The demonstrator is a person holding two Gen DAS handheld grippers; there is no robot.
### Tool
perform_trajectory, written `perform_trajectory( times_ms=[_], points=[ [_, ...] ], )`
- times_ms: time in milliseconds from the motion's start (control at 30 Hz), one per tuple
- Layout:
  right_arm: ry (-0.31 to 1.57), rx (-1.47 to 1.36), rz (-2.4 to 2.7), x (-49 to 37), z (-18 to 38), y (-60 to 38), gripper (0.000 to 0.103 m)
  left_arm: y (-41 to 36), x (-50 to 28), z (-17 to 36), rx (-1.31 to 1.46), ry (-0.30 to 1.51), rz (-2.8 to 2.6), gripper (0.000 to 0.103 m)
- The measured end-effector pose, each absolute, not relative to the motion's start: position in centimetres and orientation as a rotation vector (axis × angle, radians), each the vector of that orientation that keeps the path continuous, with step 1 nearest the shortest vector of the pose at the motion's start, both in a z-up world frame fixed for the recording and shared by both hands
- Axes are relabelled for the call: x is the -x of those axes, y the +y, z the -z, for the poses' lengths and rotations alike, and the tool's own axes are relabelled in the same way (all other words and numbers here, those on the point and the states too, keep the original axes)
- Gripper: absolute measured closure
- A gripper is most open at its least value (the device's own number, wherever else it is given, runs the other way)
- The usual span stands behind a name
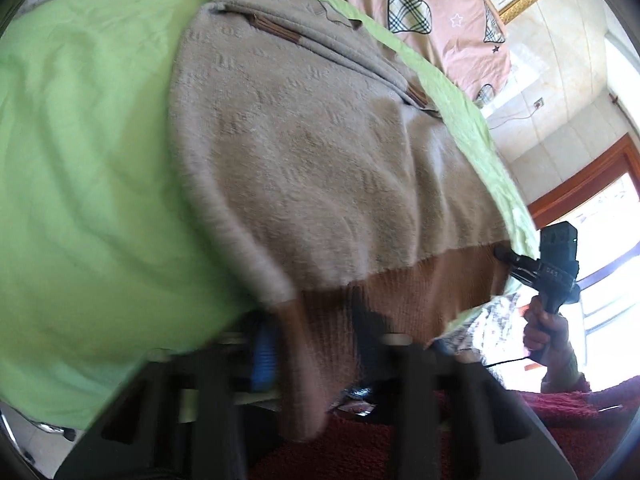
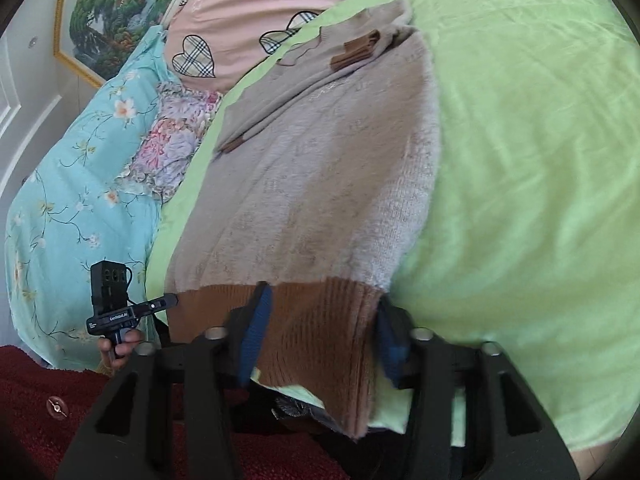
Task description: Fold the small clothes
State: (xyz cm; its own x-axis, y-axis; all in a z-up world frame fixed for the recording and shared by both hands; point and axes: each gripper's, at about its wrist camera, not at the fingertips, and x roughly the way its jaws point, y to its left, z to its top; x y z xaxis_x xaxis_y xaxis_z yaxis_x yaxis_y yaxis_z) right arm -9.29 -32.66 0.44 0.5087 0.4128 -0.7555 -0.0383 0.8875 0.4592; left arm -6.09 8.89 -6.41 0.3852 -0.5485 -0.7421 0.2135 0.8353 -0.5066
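Note:
A small beige knit sweater (image 1: 304, 168) with a brown ribbed hem lies on a green sheet (image 1: 88, 168); its sleeves with brown cuffs are folded across the chest. My left gripper (image 1: 316, 344) straddles the brown hem (image 1: 400, 292) at one bottom corner, jaws wide apart, blue pads (image 1: 264, 356) on either side of the fabric. In the right wrist view the sweater (image 2: 320, 168) shows again; my right gripper (image 2: 324, 332) straddles the other end of the hem (image 2: 320, 328), jaws apart. Each gripper shows in the other's view, the right (image 1: 500, 254) and the left (image 2: 174, 300).
A pink quilt with checked hearts (image 2: 248, 4) lies behind the sweater. A turquoise floral quilt (image 2: 68, 184) and a flowered pillow (image 2: 176, 128) lie beside the green sheet (image 2: 520, 160). A framed painting (image 2: 112, 12) hangs on the wall. A dark red garment (image 2: 36, 412) is below.

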Motion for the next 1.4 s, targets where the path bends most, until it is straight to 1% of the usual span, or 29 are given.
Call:
perform_trajectory(
  times_ms=[33,167,267,333,367,400,467,600,633,667,800,933,1100,1267,1400],
  points=[
    [1.016,-0.422,-0.272,9.5,-0.3,-32.9,0.093,9.2,6.2,6.4,0.350,1.070,0.494,0.096],
    [0.991,-0.417,-0.245,11.8,-1.7,-35.1,0.093,10.0,7.2,6.1,0.339,1.033,0.485,0.097],
    [0.996,-0.425,-0.232,12.2,-2.0,-36.1,0.094,10.2,7.0,6.7,0.358,1.063,0.491,0.096],
    [1.019,-0.412,-0.252,11.5,-1.7,-35.4,0.094,10.2,6.7,7.0,0.369,1.093,0.505,0.092],
    [1.028,-0.408,-0.255,11.2,-1.6,-35.2,0.090,10.1,6.7,7.1,0.374,1.100,0.511,0.089],
    [1.042,-0.408,-0.260,11.0,-1.4,-35.0,0.090,10.1,6.8,7.1,0.378,1.105,0.520,0.086],
    [1.053,-0.404,-0.276,10.7,-1.3,-34.7,0.084,9.9,6.7,7.3,0.377,1.111,0.536,0.086],
    [1.045,-0.405,-0.280,10.8,-1.0,-34.6,0.083,9.0,7.0,6.9,0.333,1.072,0.540,0.096],
    [1.038,-0.401,-0.281,10.9,-1.2,-34.4,0.086,9.0,7.2,6.5,0.322,1.055,0.539,0.096],
    [1.027,-0.400,-0.284,11.3,-1.4,-34.3,0.092,9.1,7.6,6.0,0.311,1.029,0.536,0.096],
    [0.968,-0.479,-0.300,12.4,-2.1,-35.9,0.094,10.4,8.6,4.4,0.342,0.968,0.538,0.097],
    [0.922,-0.524,-0.343,11.4,-2.8,-35.6,0.094,11.1,7.7,2.0,0.382,0.897,0.537,0.097],
    [0.827,-0.482,-0.410,8.1,-6.4,-33.8,0.094,10.8,4.2,-2.2,0.397,0.761,0.554,0.097],
    [0.706,-0.459,-0.434,1.8,-9.9,-33.2,0.094,10.5,-2.8,-4.8,0.385,0.653,0.522,0.098],
    [0.664,-0.446,-0.380,-4.5,-10.9,-33.9,0.094,10.7,-9.3,-5.8,0.397,0.619,0.477,0.098]
  ],
)
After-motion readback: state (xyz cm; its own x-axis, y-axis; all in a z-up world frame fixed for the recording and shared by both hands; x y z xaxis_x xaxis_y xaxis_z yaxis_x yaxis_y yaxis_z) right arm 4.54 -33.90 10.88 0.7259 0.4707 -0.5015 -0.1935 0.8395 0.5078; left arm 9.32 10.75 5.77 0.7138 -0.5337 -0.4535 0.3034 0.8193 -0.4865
